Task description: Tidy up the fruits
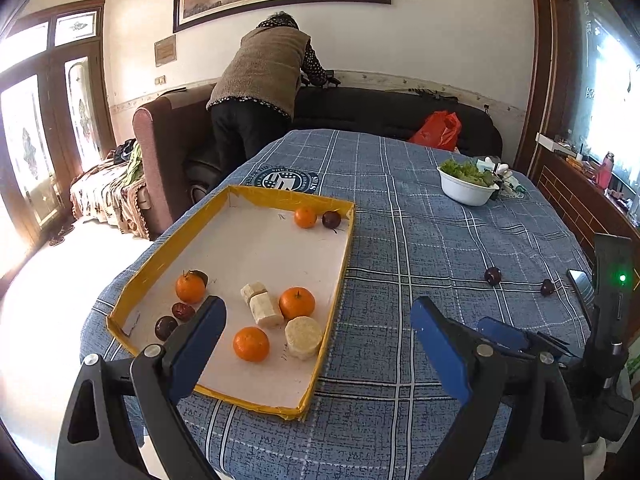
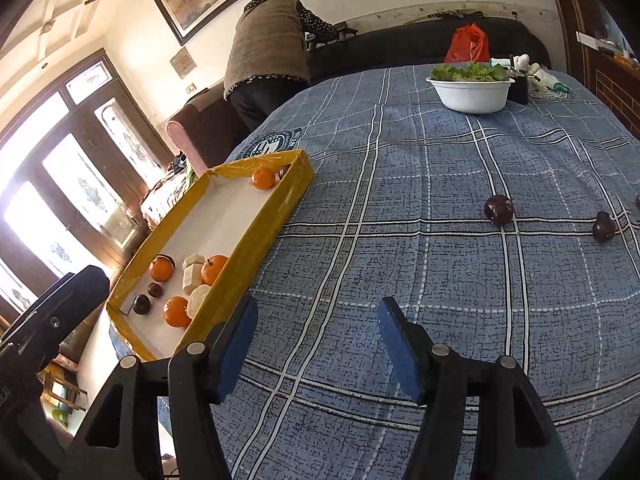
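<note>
Room: a living room, a sofa point(image 1: 384, 116) behind the desk point(image 1: 420, 240) with its blue checked cloth; a person point(image 1: 260, 80) bends over the sofa back.
Tray: a yellow-rimmed tray point(image 1: 338, 288) lies ahead of the left tool point(image 1: 318, 324), holding oranges point(image 1: 297, 303), pale cut chunks point(image 1: 303, 337) and a few dark fruits.
Loose fruit: two plums point(image 2: 499, 210) sit on the cloth ahead and to the right of the right tool point(image 2: 316, 320), well apart from the tray.
Bowl: a white bowl point(image 2: 470, 94) of greens stands far ahead of both tools.
Left tool: jaws wide apart, nothing between them, tilted down over the tray's near edge.
Right tool: jaws apart and empty, tilted down at bare cloth beside the tray.
Step, as I judge it: fetch the nearer plum.
Doing it well: come down straddling it, close gently so it neither rolls nor bruises.
</note>
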Demonstrator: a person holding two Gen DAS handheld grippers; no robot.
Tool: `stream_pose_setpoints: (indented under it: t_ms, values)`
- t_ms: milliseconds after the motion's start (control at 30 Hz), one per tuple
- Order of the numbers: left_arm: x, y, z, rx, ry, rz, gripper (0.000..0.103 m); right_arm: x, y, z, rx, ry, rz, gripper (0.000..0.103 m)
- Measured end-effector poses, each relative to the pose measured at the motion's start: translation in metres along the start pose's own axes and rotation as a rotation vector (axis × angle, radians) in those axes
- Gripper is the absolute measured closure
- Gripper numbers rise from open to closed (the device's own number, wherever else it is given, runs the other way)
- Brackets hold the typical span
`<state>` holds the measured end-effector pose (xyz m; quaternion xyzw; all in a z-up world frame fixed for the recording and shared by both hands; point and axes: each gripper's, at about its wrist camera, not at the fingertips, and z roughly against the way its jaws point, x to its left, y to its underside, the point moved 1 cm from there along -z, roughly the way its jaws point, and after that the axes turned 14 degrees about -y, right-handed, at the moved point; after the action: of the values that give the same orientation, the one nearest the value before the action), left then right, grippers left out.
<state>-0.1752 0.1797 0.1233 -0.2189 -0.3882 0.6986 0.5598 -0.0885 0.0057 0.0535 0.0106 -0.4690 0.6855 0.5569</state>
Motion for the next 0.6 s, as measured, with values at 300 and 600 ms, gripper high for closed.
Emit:
stream_pose_setpoints:
  t_ms: [300, 600]
  values:
    - [0.001, 0.004, -0.009, 0.031, -0.007, -0.002, 0.010, -0.002, 0.001, -0.005, 0.012, 0.005, -0.006, 0.035]
    - [0.000, 0.006, -0.017, 0.052, -0.008, -0.007, 0.010, -0.002, 0.003, -0.011, 0.028, 0.007, -0.008, 0.035]
